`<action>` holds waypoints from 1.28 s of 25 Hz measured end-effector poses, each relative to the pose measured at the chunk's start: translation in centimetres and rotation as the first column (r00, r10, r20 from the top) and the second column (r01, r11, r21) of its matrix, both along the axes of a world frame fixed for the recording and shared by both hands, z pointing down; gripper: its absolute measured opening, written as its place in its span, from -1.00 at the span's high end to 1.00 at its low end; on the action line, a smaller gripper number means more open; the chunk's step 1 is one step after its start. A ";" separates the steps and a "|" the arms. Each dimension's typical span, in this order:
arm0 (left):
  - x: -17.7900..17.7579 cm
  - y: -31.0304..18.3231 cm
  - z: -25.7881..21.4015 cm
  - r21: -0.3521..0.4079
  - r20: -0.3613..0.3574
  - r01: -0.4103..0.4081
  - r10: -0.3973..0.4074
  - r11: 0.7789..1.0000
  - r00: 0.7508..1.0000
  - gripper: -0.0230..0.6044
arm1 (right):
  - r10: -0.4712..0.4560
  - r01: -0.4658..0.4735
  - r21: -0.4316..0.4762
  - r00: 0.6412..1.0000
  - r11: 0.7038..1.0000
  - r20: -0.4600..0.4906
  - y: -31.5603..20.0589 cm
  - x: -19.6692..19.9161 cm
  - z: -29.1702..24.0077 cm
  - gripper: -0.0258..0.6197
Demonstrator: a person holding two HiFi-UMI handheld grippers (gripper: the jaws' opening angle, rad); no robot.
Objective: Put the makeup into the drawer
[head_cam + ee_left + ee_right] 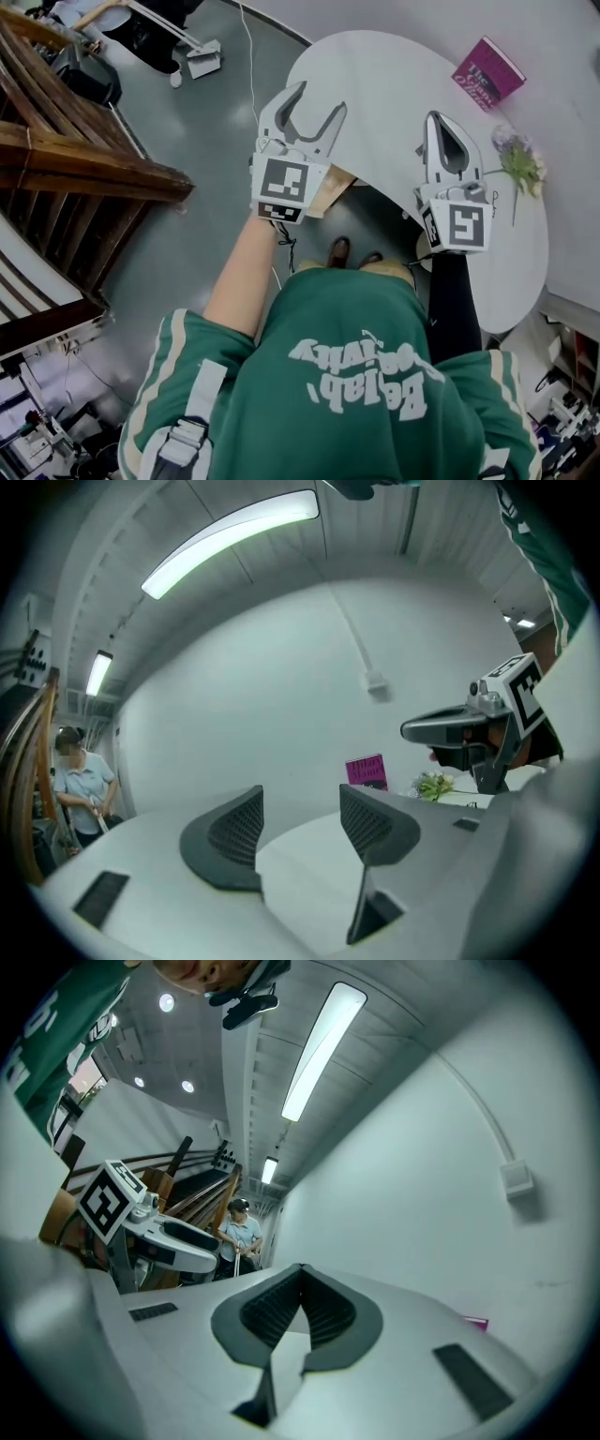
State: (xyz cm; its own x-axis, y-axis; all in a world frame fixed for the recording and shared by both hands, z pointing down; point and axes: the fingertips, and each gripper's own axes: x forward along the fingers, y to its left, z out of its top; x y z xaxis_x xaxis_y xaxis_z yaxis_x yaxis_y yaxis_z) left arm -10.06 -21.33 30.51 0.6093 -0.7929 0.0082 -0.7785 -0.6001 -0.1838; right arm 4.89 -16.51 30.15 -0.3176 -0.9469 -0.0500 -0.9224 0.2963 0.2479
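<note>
Poised mid-frame over the white oval table [394,84], apparently ready to begin: grey left gripper [314,105] gapes empty; grey right gripper [437,122] is pinched closed, empty.

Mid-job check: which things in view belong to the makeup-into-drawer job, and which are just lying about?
Job:
left gripper, open, empty
right gripper, shut, empty
pale wooden box under the edge of the white table, possibly the drawer
No makeup shows.

Lying about, both on the table:
magenta book
sprig of flowers
</note>
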 end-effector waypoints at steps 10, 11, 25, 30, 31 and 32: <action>7.0 1.3 -1.9 0.035 -0.028 -0.168 0.169 0.985 0.985 0.06 | 0.132 -0.132 0.005 0.991 0.991 -0.032 2.5 5.4 -0.6 0.89; 8.3 1.4 -2.0 0.039 -0.033 -0.188 0.189 0.981 0.981 0.06 | 0.153 -0.153 0.004 0.988 0.988 -0.032 2.8 6.6 -0.6 0.89; 23.4 3.4 -0.5 -0.028 -0.017 -0.376 0.375 0.926 0.927 0.06 | 0.353 -0.353 -0.017 0.936 0.936 0.004 8.1 20.6 0.0 0.89; 26.5 2.3 6.1 -0.159 0.070 -0.391 0.405 0.907 0.912 0.06 | 0.362 -0.362 -0.043 0.932 0.931 0.005 8.4 22.2 1.2 0.89; 26.9 1.9 8.3 -0.199 0.097 -0.384 0.409 0.901 0.908 0.06 | 0.364 -0.363 -0.048 0.931 0.930 0.004 8.4 22.5 1.4 0.89; 27.3 1.5 10.6 -0.238 0.127 -0.373 0.410 0.897 0.903 0.06 | 0.366 -0.365 -0.054 0.931 0.930 0.004 8.5 22.7 1.6 0.89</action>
